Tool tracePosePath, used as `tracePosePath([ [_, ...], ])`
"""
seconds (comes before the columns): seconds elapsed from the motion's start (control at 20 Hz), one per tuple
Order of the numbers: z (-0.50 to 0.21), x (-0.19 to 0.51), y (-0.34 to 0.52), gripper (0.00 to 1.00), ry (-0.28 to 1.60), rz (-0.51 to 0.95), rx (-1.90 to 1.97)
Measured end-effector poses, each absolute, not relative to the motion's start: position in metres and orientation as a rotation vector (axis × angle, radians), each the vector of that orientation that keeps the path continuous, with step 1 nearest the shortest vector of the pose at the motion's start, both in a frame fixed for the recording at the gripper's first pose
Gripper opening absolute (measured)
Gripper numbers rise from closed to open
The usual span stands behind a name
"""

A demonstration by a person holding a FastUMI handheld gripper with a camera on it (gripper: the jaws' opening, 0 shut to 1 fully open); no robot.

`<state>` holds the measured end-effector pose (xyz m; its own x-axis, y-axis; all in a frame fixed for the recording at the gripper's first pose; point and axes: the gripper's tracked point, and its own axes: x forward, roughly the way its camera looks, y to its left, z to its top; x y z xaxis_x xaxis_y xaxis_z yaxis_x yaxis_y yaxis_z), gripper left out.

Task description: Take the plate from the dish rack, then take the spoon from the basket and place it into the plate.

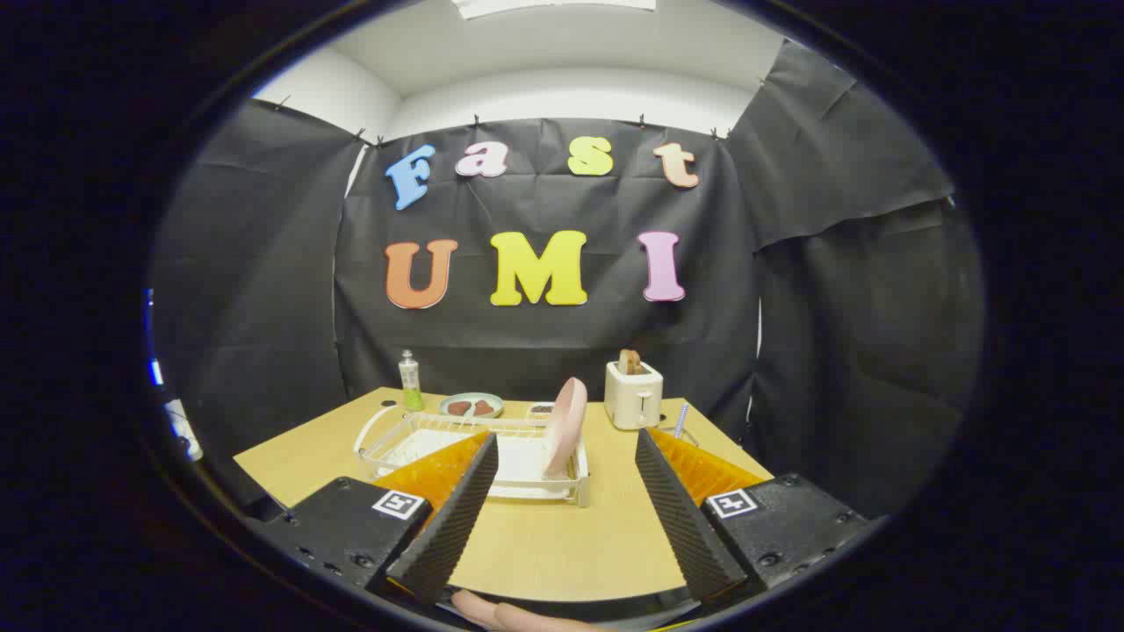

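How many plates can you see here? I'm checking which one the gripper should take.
2. A pink plate stands on edge in the white dish rack, just ahead of the open gripper. A green plate lies flat beyond the rack, beside the bottle.

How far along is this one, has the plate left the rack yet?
Nothing looks done yet. The pink plate stands on edge in the white dish rack, just ahead of the fingers. The gripper is open and holds nothing. Left: lift out the plate, then fetch the spoon; a handle sticks up right of the toaster, possibly it.

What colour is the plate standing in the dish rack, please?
Pink: the round pink plate stands upright, seen in the gripper view.
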<state>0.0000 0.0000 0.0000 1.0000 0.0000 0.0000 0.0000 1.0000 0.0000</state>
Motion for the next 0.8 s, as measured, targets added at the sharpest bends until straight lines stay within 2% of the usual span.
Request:
tracePosePath([
  [0.8,-0.006,0.015,-0.006,1.0,-0.017,0.007,-0.045],
])
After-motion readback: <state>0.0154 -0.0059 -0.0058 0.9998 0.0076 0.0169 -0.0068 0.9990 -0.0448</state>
